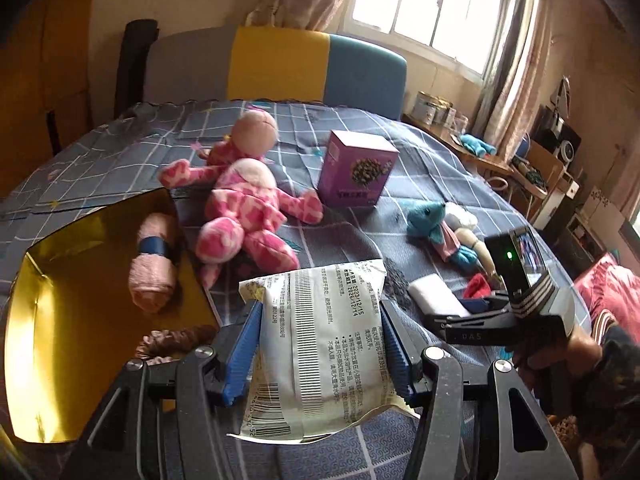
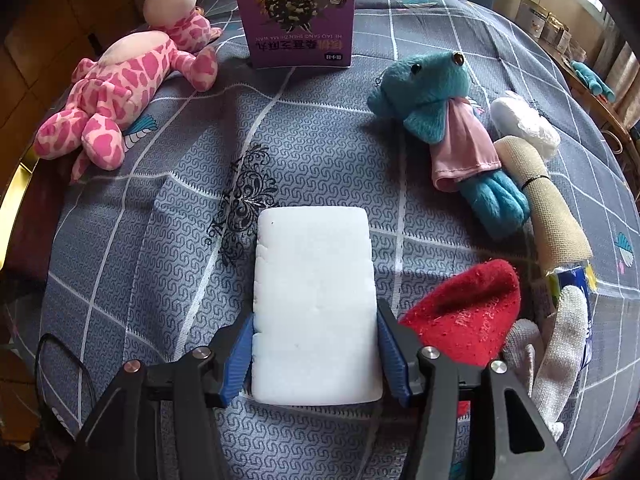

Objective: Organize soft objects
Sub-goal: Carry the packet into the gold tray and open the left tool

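Note:
My left gripper (image 1: pixel 320 308) is shut on a white printed packet (image 1: pixel 320 340), lifted above the bed beside a gold-lined box (image 1: pixel 60 320) that holds a rolled pink towel (image 1: pixel 154 268). My right gripper (image 2: pixel 316 316) points steeply down, its blue pads (image 2: pixel 240 352) against both long sides of a white foam block (image 2: pixel 314 280) lying on the grey checked bedspread (image 2: pixel 160 240). The same gripper (image 1: pixel 452 320) and block (image 1: pixel 436 296) show at the right of the left wrist view. A pink spotted plush (image 1: pixel 244 204) and a blue plush (image 1: pixel 430 220) lie on the bed.
A purple carton (image 2: pixel 296 12) stands at the back, with the pink plush (image 2: pixel 116 96) left and the blue plush (image 2: pixel 436 92) right. A red knit piece (image 2: pixel 468 312), a white glove (image 2: pixel 560 344), a beige roll (image 2: pixel 548 208) and a white bundle (image 2: pixel 524 120) crowd the right. A brown scrunchie (image 1: pixel 176 340) lies near the box.

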The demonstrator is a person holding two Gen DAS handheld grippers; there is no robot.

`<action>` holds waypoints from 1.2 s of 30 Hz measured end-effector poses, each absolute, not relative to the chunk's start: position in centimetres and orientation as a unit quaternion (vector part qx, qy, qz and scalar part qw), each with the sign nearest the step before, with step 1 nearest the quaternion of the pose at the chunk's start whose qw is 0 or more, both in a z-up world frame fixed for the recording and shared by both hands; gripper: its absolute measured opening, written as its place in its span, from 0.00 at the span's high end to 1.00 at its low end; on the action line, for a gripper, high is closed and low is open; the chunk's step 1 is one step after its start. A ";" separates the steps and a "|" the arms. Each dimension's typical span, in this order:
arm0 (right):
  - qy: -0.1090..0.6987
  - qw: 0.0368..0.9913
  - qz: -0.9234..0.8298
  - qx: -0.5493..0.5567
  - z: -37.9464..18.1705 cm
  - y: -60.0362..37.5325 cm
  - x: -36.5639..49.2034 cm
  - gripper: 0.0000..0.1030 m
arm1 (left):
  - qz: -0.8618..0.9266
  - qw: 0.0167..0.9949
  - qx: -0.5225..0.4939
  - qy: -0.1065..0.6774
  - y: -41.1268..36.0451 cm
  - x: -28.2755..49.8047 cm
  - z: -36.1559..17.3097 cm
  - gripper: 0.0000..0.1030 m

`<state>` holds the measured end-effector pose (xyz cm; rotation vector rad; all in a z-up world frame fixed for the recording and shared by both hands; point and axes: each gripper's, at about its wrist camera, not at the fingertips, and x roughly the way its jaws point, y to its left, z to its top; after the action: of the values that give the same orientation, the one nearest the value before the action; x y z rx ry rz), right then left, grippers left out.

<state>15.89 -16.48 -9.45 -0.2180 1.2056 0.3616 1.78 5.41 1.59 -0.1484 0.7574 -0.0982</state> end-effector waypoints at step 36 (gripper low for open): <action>0.546 0.811 0.165 -0.129 -9.3 -15.5 14.5 0.45 | 0.199 0.862 -0.159 0.439 27.3 11.1 -4.1 0.31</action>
<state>14.54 -15.47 -9.27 -0.2750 1.1658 0.3530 11.09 27.30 -4.15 -0.3328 0.9215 0.4178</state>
